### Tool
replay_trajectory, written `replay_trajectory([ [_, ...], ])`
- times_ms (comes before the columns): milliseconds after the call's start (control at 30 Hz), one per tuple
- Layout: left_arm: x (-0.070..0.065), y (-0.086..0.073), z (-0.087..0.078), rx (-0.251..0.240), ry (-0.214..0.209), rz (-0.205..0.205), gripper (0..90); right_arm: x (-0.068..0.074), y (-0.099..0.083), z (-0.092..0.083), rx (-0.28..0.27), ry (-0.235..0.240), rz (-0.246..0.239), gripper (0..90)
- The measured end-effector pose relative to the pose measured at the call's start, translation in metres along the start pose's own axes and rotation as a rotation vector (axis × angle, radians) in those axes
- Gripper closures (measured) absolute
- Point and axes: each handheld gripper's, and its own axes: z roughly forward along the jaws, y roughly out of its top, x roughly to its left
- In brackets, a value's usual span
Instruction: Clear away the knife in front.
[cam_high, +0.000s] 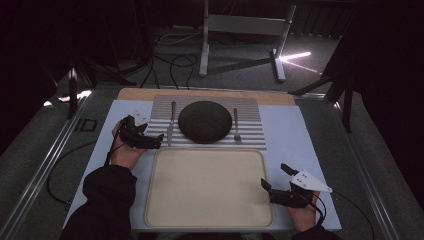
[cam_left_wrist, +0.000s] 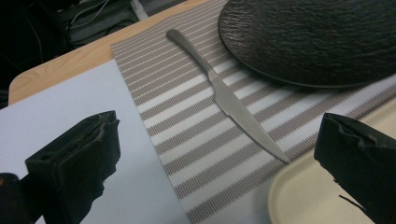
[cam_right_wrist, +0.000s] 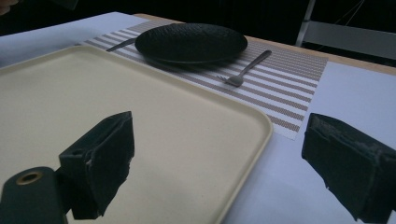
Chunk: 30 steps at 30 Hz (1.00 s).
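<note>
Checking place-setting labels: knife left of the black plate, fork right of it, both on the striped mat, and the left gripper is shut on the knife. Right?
Not quite. The left gripper is open, its jaws apart and off the knife, as the left gripper view shows. The rest holds: knife left of the black plate, fork right of it, both on the striped mat.

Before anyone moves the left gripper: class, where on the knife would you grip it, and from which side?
Grip the knife at its narrow handle, the end farther from the tray, coming from above with jaws across it. It lies flat on the placemat, so the open left gripper must pinch its thin sides.
</note>
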Motion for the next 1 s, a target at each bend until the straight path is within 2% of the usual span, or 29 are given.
replay_trajectory([
  [100,0.003,0.004,0.004,0.006,-0.004,-0.012,1.0,0.000,0.000,0.000,0.001,0.001,0.000,9.1],
  [533,0.012,0.013,0.024,0.071,-0.017,-0.008,2.5,0.000,0.000,0.000,0.002,0.001,-0.001,9.1],
  [1000,0.018,0.025,0.044,0.101,-0.019,-0.012,3.5,0.000,0.000,0.001,0.004,0.003,-0.004,9.2],
])
